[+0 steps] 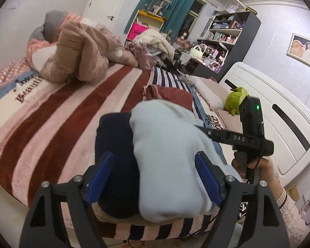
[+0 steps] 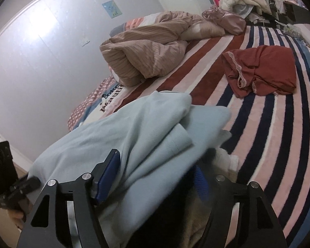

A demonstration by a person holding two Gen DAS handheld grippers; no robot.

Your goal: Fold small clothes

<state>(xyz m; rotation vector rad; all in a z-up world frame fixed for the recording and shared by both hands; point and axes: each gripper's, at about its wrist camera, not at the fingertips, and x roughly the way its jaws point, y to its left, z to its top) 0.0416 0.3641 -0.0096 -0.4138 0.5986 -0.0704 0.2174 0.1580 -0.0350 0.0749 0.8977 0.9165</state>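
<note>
Both hand-held grippers straddle light-blue garment (image 1: pixel 171 155).

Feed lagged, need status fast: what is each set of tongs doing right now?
Left tongs: open wide around the light blue garment and a dark navy piece, not clamped.
Right tongs: light blue garment between the fingers; grip cannot be told.

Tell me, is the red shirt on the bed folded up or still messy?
Still messy. The red shirt lies crumpled on the striped blanket, its lacy edges bunched and twisted, with no neat flat folds.
</note>
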